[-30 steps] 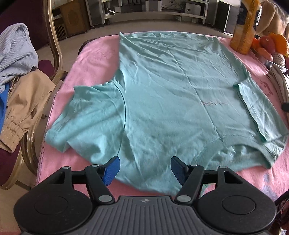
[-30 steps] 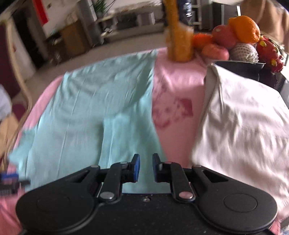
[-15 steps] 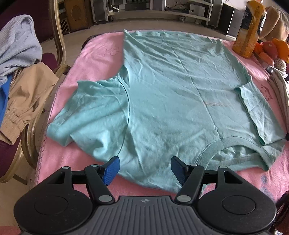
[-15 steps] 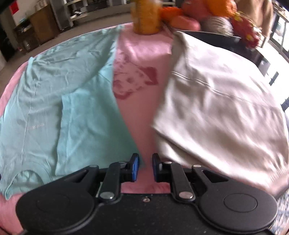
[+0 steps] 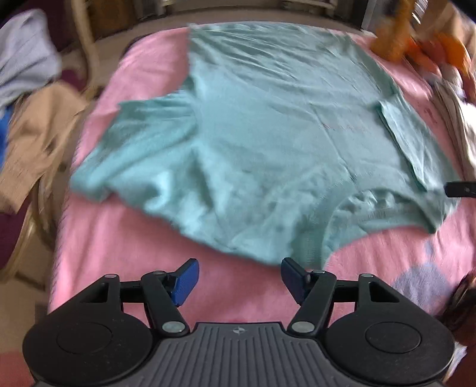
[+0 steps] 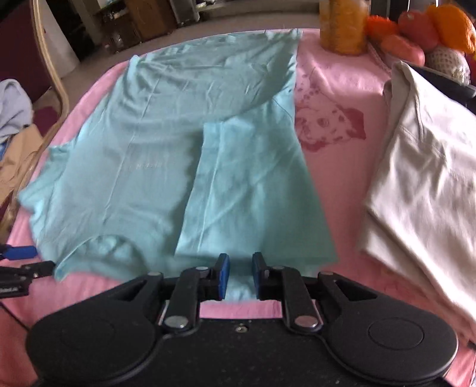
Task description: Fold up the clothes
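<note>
A teal T-shirt [image 5: 267, 134] lies spread flat on the pink tablecloth [image 5: 119, 253], collar toward me. In the right wrist view the shirt [image 6: 134, 148] has its right sleeve [image 6: 253, 193] folded inward over the body. My left gripper [image 5: 238, 278] is open wide over bare pink cloth, just short of the shirt's near shoulder edge, with nothing between its fingers. My right gripper [image 6: 240, 278] hovers at the near edge of the folded side. Its pads stand a narrow gap apart and teal fabric shows through the gap. I cannot tell if they touch the cloth.
A folded cream garment [image 6: 431, 178] lies to the right of the shirt. Behind it are a fruit bowl [image 6: 431, 26] and a yellow jar [image 6: 342, 26]. A chair piled with clothes [image 5: 29, 104] stands off the table's left edge.
My left gripper drew back from the shirt, so pink cloth now shows before its fingers. My right gripper swung left from the cream garment to the shirt's folded side and sank a little.
</note>
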Demonstrator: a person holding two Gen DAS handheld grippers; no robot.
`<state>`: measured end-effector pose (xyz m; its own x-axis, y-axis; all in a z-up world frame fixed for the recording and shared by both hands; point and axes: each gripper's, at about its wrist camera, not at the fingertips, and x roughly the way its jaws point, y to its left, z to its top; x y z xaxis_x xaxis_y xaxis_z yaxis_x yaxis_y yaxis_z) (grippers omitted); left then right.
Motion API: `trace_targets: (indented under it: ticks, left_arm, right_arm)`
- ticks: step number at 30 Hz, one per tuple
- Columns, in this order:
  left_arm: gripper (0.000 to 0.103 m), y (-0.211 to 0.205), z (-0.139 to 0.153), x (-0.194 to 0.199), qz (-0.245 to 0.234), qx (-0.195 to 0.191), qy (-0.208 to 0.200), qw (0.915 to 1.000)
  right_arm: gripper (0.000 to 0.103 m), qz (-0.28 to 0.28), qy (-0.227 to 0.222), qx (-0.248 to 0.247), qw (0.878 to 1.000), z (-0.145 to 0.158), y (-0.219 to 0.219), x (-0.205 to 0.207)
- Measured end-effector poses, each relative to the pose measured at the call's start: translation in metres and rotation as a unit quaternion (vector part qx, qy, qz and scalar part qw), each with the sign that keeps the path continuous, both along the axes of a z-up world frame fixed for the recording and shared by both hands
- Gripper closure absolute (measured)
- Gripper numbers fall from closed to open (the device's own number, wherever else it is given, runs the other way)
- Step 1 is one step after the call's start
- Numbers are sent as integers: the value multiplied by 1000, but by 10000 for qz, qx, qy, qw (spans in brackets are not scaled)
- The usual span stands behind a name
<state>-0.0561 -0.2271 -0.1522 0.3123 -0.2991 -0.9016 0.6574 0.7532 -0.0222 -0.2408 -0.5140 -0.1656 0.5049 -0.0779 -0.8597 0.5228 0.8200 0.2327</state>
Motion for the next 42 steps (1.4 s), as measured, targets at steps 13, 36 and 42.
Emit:
trace_targets:
  ticks: [13, 36, 42]
  left_arm:
    - [48, 88, 28, 121, 2964, -1092, 253, 9485]
    - [96, 68, 2, 134, 3208, -835, 143, 9434]
    - [101, 51, 35, 111, 2765, -684, -897, 9544]
  right_arm:
    - [62, -1102, -3771, 1534, 9067, 58, -36, -36]
    - [60, -633, -3283, 1213, 9346, 54, -8, -22]
    - [60, -753, -3316, 1215, 9325, 55, -10, -26]
